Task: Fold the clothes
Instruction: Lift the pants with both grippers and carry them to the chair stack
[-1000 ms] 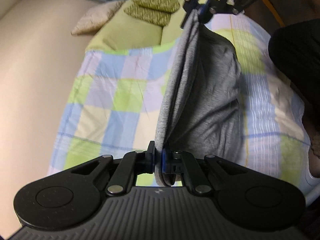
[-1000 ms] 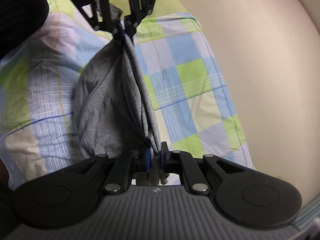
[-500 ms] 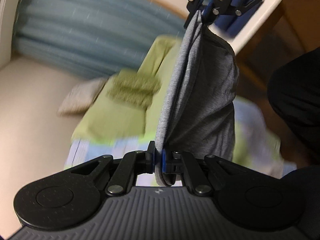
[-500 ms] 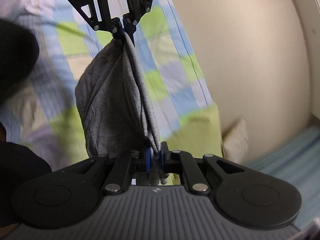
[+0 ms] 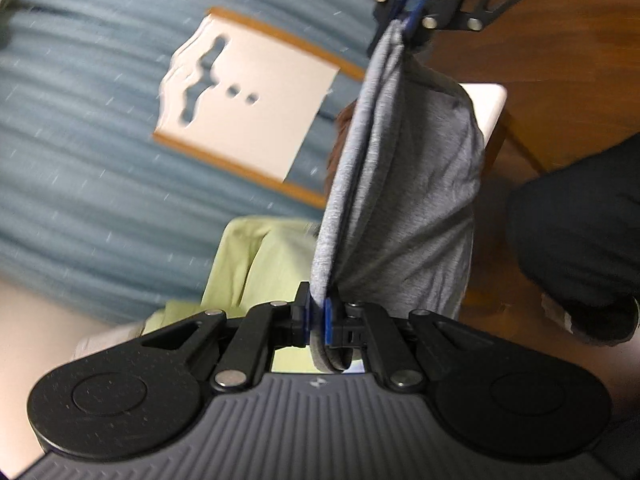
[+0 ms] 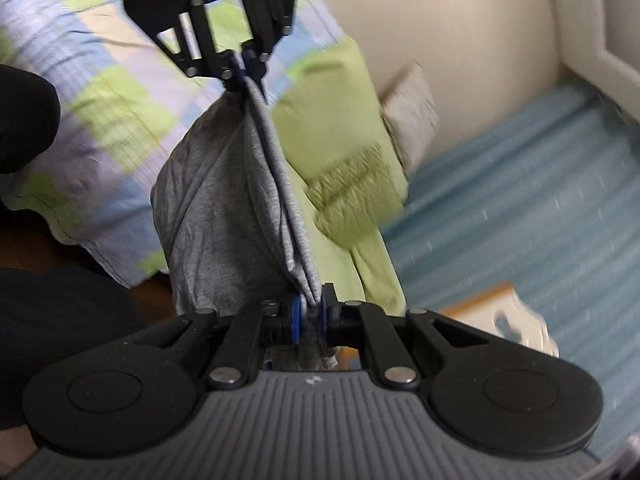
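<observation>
The left gripper (image 5: 316,316) is clamped tight on one end of the grey garment (image 5: 404,184), its blue pads pinching a bunched edge of the cloth. Facing it from the far end, the right gripper (image 6: 310,316) is likewise closed on the other end of the same grey garment (image 6: 224,216), with folds of fabric squeezed between its pads. The garment hangs stretched between the two tools, its upper edge pulled taut in a straight line and the rest sagging below in a loose pouch, lifted clear of the bed.

Behind the garment, seen from the right side, lies the checked bedsheet (image 6: 100,92) in blue, green and pale lilac, with a green pillow (image 6: 344,128) just beside the garment and a beige cushion (image 6: 412,116) beyond that, against the cream wall (image 6: 460,20). From the left side, a white chair back with cut-outs (image 5: 240,92) stands behind the garment, before a blurred blue curtain (image 5: 80,140). A person's dark sleeve (image 5: 576,240) shows near the garment's sagging side.
</observation>
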